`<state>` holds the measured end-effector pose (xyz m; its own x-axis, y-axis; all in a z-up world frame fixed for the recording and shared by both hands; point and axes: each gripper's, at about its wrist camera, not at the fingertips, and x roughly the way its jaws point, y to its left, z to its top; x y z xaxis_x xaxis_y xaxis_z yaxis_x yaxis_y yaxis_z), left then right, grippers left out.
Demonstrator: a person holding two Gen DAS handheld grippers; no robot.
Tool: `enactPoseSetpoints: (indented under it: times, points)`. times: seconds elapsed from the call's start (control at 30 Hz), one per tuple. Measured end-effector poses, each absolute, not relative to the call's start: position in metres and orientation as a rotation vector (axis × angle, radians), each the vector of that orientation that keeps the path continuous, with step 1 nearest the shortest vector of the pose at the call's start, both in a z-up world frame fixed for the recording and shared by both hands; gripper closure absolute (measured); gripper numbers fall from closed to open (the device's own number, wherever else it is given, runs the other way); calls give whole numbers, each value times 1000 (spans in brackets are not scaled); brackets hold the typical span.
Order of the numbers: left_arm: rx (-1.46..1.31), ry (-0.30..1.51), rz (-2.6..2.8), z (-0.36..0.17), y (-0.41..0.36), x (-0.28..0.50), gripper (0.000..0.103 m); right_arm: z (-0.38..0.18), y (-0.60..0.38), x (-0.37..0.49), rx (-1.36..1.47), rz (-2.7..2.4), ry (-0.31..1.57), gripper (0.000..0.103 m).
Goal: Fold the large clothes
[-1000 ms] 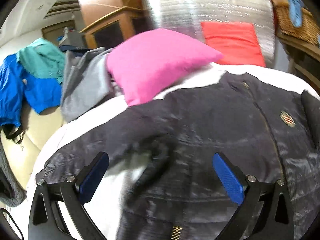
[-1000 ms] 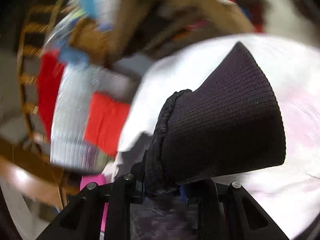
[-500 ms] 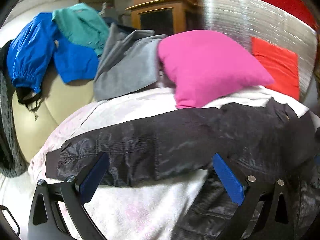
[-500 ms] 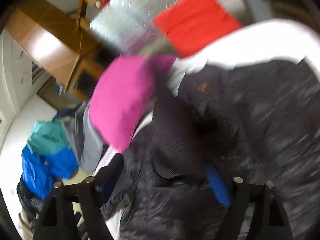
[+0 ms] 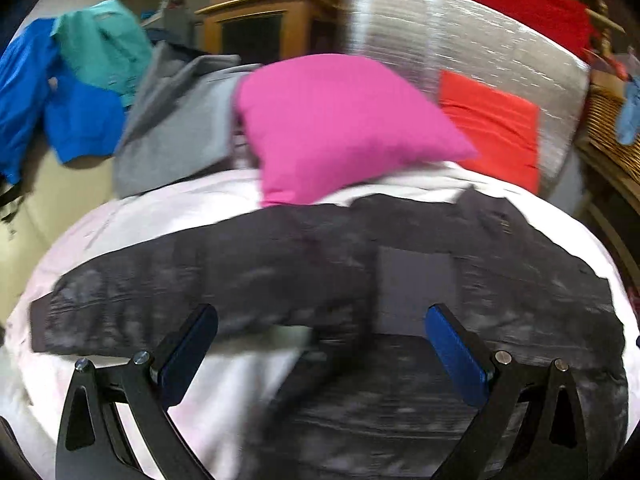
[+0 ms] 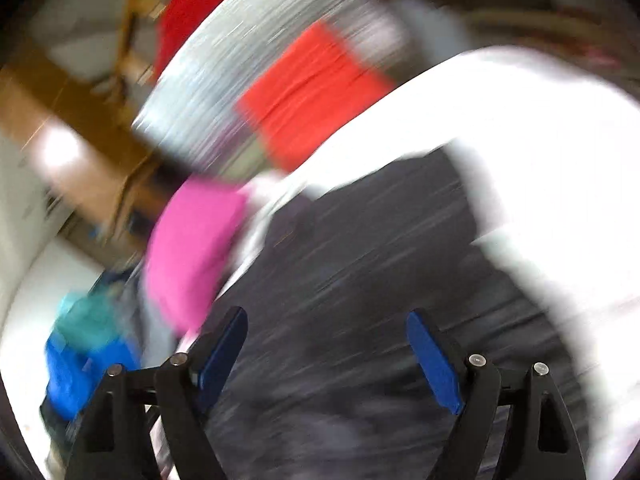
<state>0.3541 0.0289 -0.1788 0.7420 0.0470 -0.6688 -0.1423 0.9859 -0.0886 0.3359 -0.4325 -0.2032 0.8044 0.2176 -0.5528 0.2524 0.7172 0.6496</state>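
Black and shiny, the big jacket (image 5: 400, 264) lay spread across the white bed cover (image 5: 160, 216), filling the middle and lower part of the left wrist view. One long sleeve (image 5: 120, 304) reached out to the left side of the frame. The left gripper (image 5: 322, 344) stood wide open over the jacket at the bottom of the frame, with nothing held between its blue pads (image 5: 454, 356). In the right wrist view everything was blurry. The right gripper (image 6: 326, 352) was wide open too, above the dark jacket, and it held nothing. A pink pillow (image 5: 340, 124) sat at the top edge of the jacket. Behind it leaned a silver mat (image 5: 460, 48) with an orange cloth (image 5: 492, 128) on it. Blue, teal and gray clothes (image 5: 80, 80) were piled in the upper left.
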Motion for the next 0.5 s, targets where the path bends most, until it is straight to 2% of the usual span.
enactPoseSetpoints:
  times: [0.17, 0.37, 0.4, 0.43, 0.5]
  points:
    - [-72, 710, 5, -180, -18, 366, 0, -238, -485, 341, 861, -106, 679, 23]
    - [-31, 745, -38, -193, -41, 406, 0, -262, -473, 396, 841, 11, 813, 24]
    - [-41, 767, -54, -198, -42, 413, 0, -268, -473, 402, 833, 22, 854, 34]
    - [-53, 795, -72, -204, -43, 420, 0, -273, -466, 410, 804, 20, 901, 52]
    - [-63, 857, -81, -218, -46, 434, 1, -278, -457, 416, 691, -27, 930, 65]
